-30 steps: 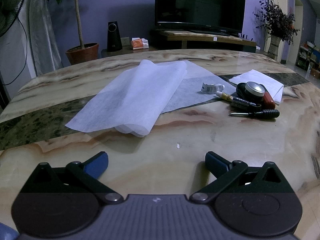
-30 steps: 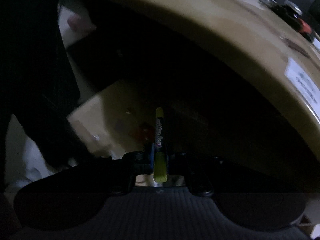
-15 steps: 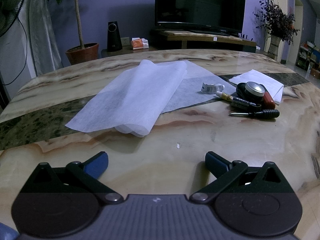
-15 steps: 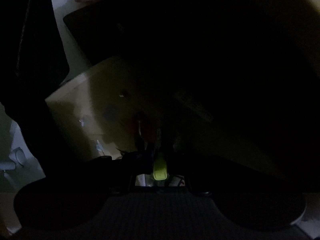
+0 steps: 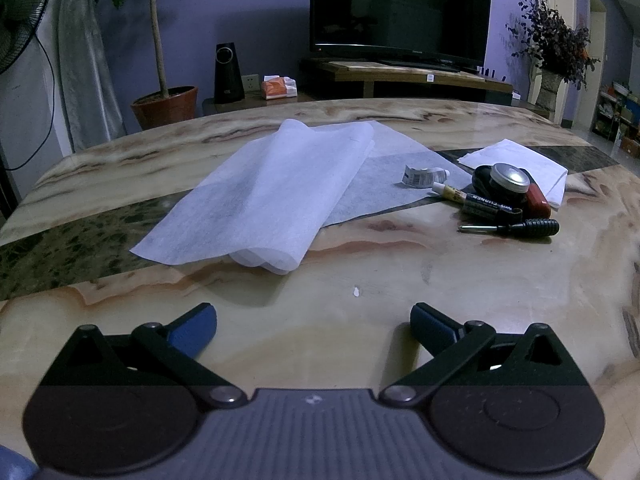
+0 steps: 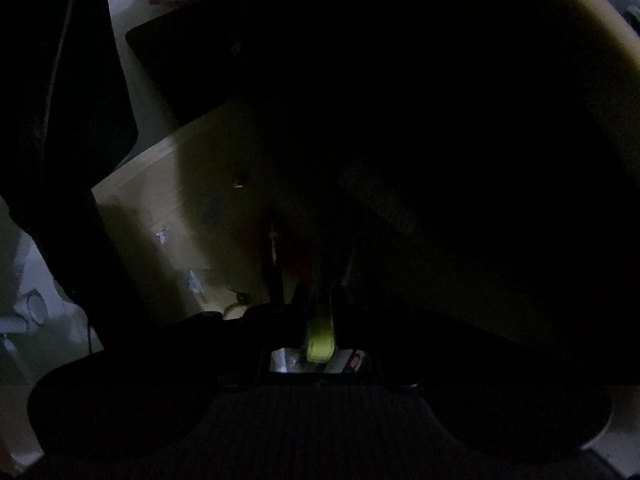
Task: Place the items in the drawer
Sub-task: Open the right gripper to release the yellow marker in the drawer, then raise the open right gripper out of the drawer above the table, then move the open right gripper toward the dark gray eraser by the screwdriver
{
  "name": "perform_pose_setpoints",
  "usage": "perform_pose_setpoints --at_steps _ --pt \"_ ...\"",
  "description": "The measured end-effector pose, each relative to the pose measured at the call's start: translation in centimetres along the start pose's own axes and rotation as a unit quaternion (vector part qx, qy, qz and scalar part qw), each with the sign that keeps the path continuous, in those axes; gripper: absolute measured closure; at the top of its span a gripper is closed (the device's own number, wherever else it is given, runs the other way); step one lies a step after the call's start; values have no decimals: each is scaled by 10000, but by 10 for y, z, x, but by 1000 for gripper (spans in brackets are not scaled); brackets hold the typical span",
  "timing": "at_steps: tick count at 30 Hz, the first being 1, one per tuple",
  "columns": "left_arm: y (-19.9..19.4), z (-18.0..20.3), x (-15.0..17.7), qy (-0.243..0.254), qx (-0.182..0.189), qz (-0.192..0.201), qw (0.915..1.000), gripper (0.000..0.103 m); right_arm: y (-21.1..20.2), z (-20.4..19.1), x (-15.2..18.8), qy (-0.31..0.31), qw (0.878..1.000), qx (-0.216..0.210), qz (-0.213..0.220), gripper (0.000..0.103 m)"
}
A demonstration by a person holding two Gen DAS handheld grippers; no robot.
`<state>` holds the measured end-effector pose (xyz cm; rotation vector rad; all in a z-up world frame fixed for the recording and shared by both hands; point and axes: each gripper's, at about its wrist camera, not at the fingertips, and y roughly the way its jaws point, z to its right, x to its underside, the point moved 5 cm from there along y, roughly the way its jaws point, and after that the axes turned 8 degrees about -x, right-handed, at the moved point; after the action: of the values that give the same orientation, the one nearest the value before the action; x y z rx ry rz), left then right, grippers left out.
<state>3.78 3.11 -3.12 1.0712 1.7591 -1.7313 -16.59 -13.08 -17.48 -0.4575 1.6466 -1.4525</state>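
In the right wrist view my right gripper (image 6: 319, 300) is shut on a yellow-green marker (image 6: 320, 340), pointing steeply down into a pale open drawer (image 6: 160, 184) under the table edge. The drawer's inside is dark; a dark pen-like item (image 6: 274, 256) and something red lie in it. In the left wrist view my left gripper (image 5: 314, 318) stands open low over the marble table (image 5: 360, 320), holding nothing. At the right of the table lie a black screwdriver (image 5: 516, 227), a black marker (image 5: 486, 204), a small tube (image 5: 448, 190), a round tin (image 5: 510, 178) and a red item (image 5: 536, 200).
White sheets (image 5: 272, 196) cover the table's middle and a folded white cloth (image 5: 516, 160) lies at the right. A television, a potted plant (image 5: 164, 96) and a fan stand behind the table. The table's curved rim (image 6: 600, 64) overhangs the drawer.
The right gripper with the marker has dipped deeper into the drawer under the table, and the view has darkened. The left gripper has not moved.
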Motion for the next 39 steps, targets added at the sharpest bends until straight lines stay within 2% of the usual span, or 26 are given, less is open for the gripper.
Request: perform_pose_setpoints --at_steps 3,8,13,17,19,21,23,25,31,34,39 --pt "0 0 0 0 0 0 10000 0 -6 -2 0 -50 10000 45 43 89" --pt "0 0 0 0 0 0 10000 0 -41 -6 -5 38 9989 -71 466 89" --pt "0 0 0 0 0 0 10000 0 -86 -5 -12 273 9918 -541 1127 89" --pt "0 0 0 0 0 0 10000 0 -126 3 -21 609 9725 -1089 1966 89" --pt "0 0 0 0 0 0 10000 0 -148 10 -24 787 9558 -1371 2478 88" --pt "0 0 0 0 0 0 10000 0 -169 20 -28 936 9385 -1468 2981 87" --pt "0 0 0 0 0 0 10000 0 -179 34 -30 1103 9270 -1259 3356 81" --pt "0 0 0 0 0 0 10000 0 -186 52 -33 1268 9211 -831 3585 80" --pt "0 0 0 0 0 0 10000 0 -190 113 -50 1883 9052 156 3806 80" --pt "0 0 0 0 0 0 10000 0 -193 140 -62 1841 9028 394 3867 80" --pt "0 0 0 0 0 0 10000 0 -184 173 -76 1643 9079 725 3787 80"
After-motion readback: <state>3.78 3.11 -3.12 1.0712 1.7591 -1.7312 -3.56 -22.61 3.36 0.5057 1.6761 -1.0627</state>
